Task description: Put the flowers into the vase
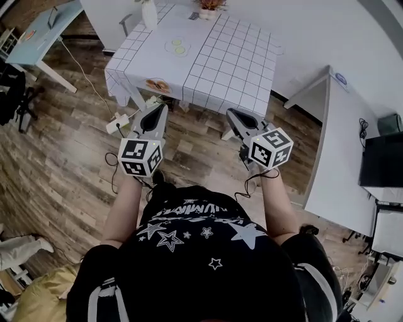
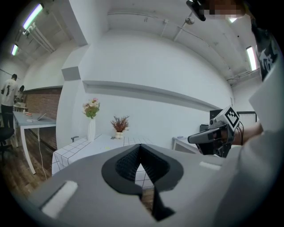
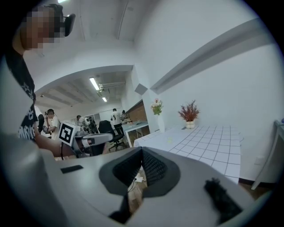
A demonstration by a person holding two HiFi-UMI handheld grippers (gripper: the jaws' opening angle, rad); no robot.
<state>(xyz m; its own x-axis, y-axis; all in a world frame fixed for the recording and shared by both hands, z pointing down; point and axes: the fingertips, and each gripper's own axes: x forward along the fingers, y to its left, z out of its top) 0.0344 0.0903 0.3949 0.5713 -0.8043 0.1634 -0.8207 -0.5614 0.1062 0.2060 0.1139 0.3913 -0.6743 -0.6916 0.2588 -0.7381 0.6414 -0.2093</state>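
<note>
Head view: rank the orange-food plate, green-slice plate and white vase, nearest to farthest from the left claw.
From the left claw:
1. orange-food plate, table's near edge.
2. green-slice plate, mid-table.
3. white vase, far left corner.

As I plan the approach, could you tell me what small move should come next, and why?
Probably carry both grippers forward to the table with the white grid-patterned cloth: the left gripper and right gripper are shut, empty, and short of its near edge, above the wooden floor.

A grid-printed cloth (image 1: 214,56) drapes the surface; the floor (image 1: 63,163) looks like worn wood planks; the vase (image 1: 149,14) is glossy white.
</note>
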